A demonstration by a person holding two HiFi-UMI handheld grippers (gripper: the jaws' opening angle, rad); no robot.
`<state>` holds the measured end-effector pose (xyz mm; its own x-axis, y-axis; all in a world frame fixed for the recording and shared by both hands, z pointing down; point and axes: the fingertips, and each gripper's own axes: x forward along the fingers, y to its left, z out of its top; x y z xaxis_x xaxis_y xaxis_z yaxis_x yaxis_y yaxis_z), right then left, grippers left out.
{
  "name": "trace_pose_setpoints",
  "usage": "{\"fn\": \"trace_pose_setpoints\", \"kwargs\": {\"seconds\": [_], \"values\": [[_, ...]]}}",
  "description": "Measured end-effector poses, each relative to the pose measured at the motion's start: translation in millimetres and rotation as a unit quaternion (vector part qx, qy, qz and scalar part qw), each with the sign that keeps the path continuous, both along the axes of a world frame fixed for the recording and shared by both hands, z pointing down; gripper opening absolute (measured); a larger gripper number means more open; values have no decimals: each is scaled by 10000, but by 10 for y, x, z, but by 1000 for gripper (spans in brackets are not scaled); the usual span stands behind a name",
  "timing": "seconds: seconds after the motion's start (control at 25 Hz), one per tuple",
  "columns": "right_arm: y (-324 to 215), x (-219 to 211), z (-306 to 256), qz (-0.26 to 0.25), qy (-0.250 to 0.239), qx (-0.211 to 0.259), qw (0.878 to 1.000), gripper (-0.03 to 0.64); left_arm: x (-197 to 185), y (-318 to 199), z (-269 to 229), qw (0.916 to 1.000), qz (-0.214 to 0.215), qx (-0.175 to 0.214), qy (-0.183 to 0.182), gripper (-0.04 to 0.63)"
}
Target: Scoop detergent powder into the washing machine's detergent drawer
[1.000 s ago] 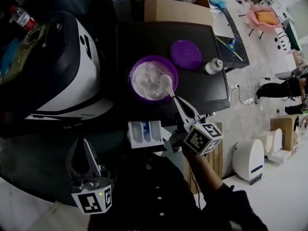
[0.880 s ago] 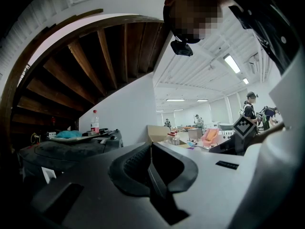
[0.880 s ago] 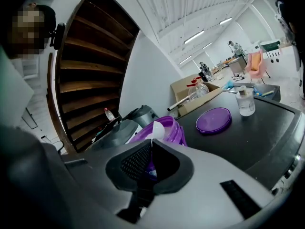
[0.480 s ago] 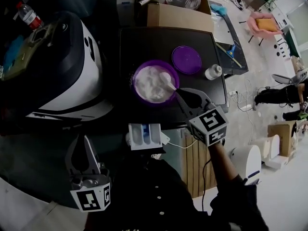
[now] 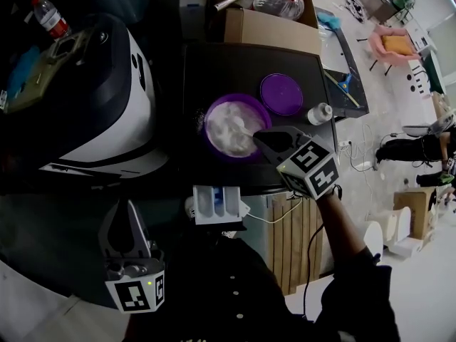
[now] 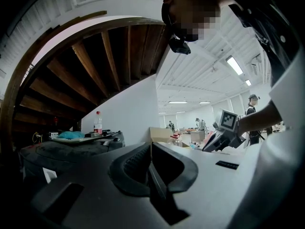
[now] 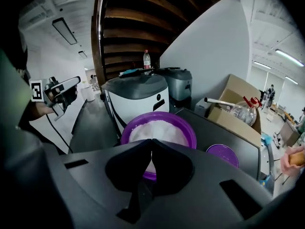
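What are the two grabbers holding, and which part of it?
The right gripper pinches the white spoon by its handle end, its scoop in the powder. The left gripper holds nothing.

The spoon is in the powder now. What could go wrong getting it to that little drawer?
1. The right gripper pinches the spoon only by its thin handle; loaded, it could twist and tip.
2. The drawer sits apart from the bowl, so powder may spill onto the dark tabletop on the way.
3. The drawer's compartments look narrow; some could miss.
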<state>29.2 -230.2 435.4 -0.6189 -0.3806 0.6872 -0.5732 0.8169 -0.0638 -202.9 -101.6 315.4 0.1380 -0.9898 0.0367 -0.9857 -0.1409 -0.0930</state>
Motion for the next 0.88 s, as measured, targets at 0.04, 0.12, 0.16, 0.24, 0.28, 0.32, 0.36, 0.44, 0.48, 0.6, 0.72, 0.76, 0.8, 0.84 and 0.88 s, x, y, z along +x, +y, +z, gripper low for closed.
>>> {"fn": "trace_pose_setpoints", "kwargs": {"seconds": [0.04, 0.12, 0.16, 0.24, 0.28, 0.32, 0.36, 0.44, 0.48, 0.6, 0.72, 0.76, 0.8, 0.84, 0.88], "values": [[14, -35, 22, -81, -16, -113, 9999, 32, -12, -5, 14, 10000, -13, -19, 5, 25], [38, -85, 77, -219, 12, -320, 9992, 32, -33, -17, 49, 10000, -38, -63, 19, 25], [45, -97, 108, -267, 51, -410, 9988, 32, -40, -23, 66, 10000, -46, -82, 28, 25], [62, -121, 155, -337, 145, -584, 9976, 32, -47, -31, 95, 9999, -52, -117, 50, 25], [72, -135, 168, -369, 184, -668, 9969, 32, -48, -35, 106, 9999, -52, -133, 58, 25], [84, -150, 175, -400, 203, -753, 9962, 32, -48, -39, 116, 9999, -52, -146, 65, 25], [95, -166, 179, -425, 191, -845, 9953, 32, -49, -46, 124, 9998, -53, -154, 73, 25], [111, -198, 181, -438, 90, -1037, 9936, 32, -52, -60, 139, 9998, -57, -169, 96, 25], [117, -211, 181, -427, 19, -1128, 9927, 32, -56, -65, 147, 9998, -60, -179, 108, 25], [149, -251, 178, -374, -219, -1413, 9890, 32, -70, -71, 169, 9997, -81, -211, 133, 25], [196, -291, 190, -310, -469, -1750, 9830, 31, -88, -69, 182, 9996, -102, -229, 139, 25], [213, -302, 197, -281, -573, -1887, 9800, 32, -92, -70, 183, 9996, -101, -228, 138, 25], [228, -312, 202, -236, -686, -2028, 9765, 32, -94, -71, 181, 9996, -101, -223, 137, 25], [235, -319, 202, -174, -795, -2158, 9730, 32, -96, -72, 180, 9996, -102, -217, 136, 25], [235, -321, 201, -100, -887, -2261, 9700, 32, -98, -72, 180, 9996, -104, -213, 134, 25]]}}
